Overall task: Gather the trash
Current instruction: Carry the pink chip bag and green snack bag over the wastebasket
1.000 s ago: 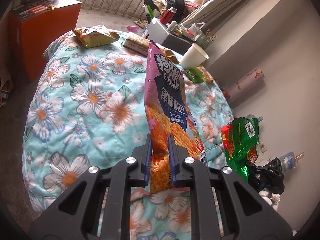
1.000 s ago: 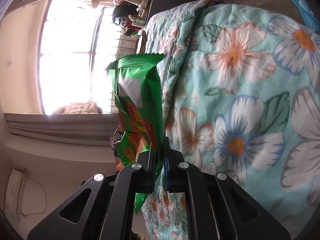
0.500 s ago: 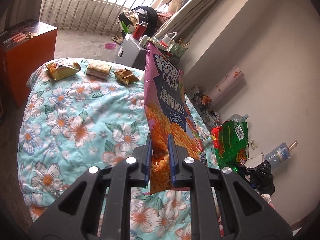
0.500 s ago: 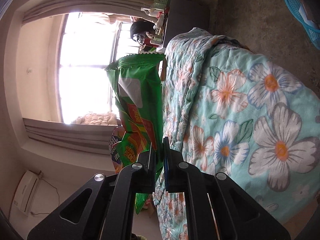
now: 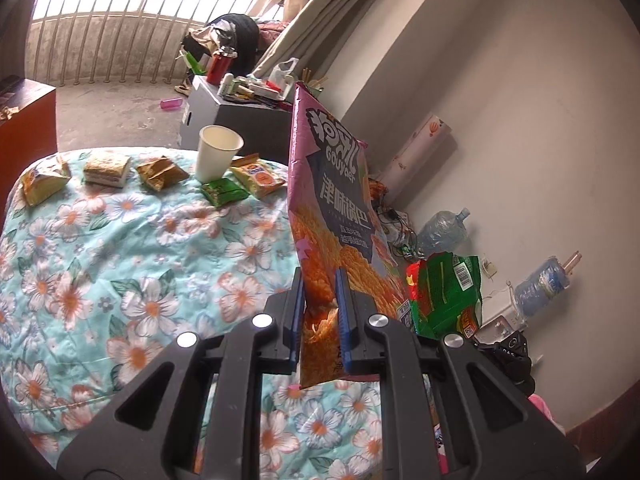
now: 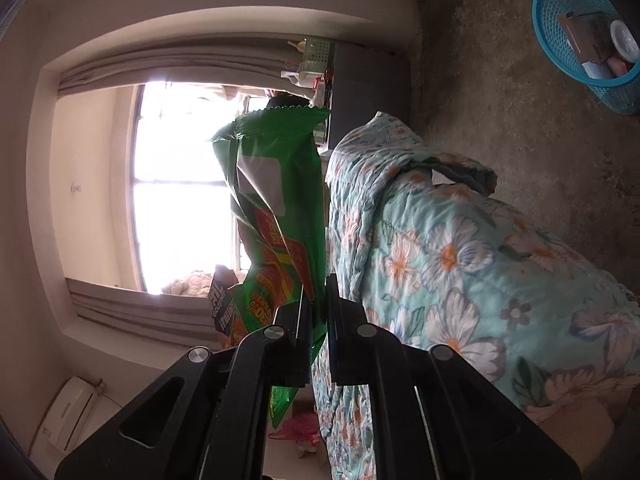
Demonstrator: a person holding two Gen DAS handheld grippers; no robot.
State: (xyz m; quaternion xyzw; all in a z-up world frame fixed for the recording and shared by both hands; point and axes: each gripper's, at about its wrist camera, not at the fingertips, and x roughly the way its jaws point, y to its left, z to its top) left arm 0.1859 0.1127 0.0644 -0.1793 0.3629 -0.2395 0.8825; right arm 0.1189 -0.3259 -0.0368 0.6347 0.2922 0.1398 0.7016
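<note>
While raised over floral quilt, left hand-held gripper clamps purple bag, right hand-held gripper pinches green bag.

A tall pink and orange snack bag with dark lettering is standing upright, pinched near its lower end. Beside it a crumpled green snack bag with red and yellow print is hanging in the air; in the right wrist view this green bag is rising edge-on, its crimped top uppermost. More trash is lying in a row along the far edge of the floral quilt: a yellow packet, a tan wrapper, a brown crumpled wrapper, a white paper cup sitting upright, a small green packet and an orange-labelled packet just beside the cup
</note>
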